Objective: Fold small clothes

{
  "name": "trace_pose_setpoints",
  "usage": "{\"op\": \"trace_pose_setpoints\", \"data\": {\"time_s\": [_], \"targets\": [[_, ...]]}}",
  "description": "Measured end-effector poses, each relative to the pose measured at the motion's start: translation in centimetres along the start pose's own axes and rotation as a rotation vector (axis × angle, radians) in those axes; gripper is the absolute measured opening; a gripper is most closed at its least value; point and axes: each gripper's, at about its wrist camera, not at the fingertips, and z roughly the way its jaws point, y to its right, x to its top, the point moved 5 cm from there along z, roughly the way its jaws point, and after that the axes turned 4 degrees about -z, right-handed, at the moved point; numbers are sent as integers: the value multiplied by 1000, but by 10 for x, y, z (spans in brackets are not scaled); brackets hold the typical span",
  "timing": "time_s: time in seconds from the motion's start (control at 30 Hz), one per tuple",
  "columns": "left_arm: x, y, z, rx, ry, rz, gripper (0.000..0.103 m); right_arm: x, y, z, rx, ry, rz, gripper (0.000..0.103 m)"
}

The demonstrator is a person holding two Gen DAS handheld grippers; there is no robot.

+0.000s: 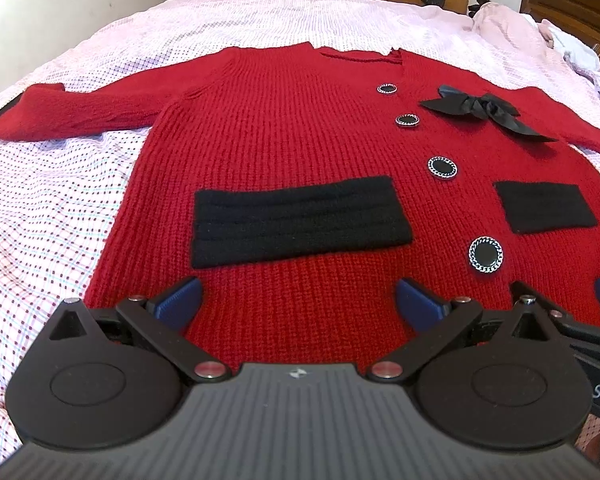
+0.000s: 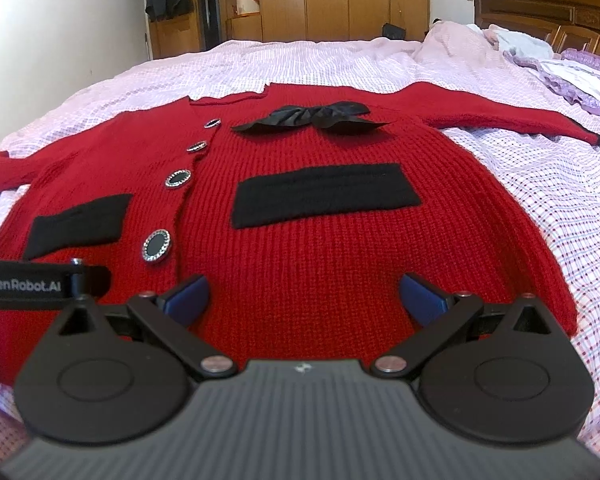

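A: A bedroom: a bed point(image 2: 540, 184) under a pink checked sheet, a wooden wardrobe point(image 2: 340, 0) beyond it and a carved headboard point(image 2: 548, 8) off to the right.

B: And the cardigan point(image 1: 300, 152)?

A: Spread flat, front up, in the middle of the bed, hem nearest the cameras, neck toward the wardrobe. Both sleeves lie out to the sides.

B: What marks it?

A: 4 black buttons point(image 1: 442, 167) run down its front. A black bow point(image 1: 484, 110) sits near the neck, and 2 black pockets point(image 1: 300, 220) lie either side of the buttons.

B: The tools?

A: The left tool point(image 1: 298, 300) hangs over the hem below the left pocket, its blue fingers point(image 1: 180, 298) spread wide, gripping nothing. The right tool point(image 2: 304, 296) is over the hem below the other pocket point(image 2: 324, 194), also wide and empty. Whether either touches the knit, I cannot tell.

B: Anything else?

A: Crumpled pale clothes point(image 2: 580, 80) lie beside the headboard, well apart from the cardigan.
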Motion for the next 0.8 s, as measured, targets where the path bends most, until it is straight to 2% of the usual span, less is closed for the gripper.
{"op": "trace_pose_setpoints", "data": {"time_s": [0.23, 0.8], "targets": [[2, 0, 1, 2, -18, 5, 103, -1, -1, 0, -7, 5, 3, 103], [1, 0, -1, -5, 4, 9, 103, 2, 2, -2, 11, 2, 8, 103]]}}
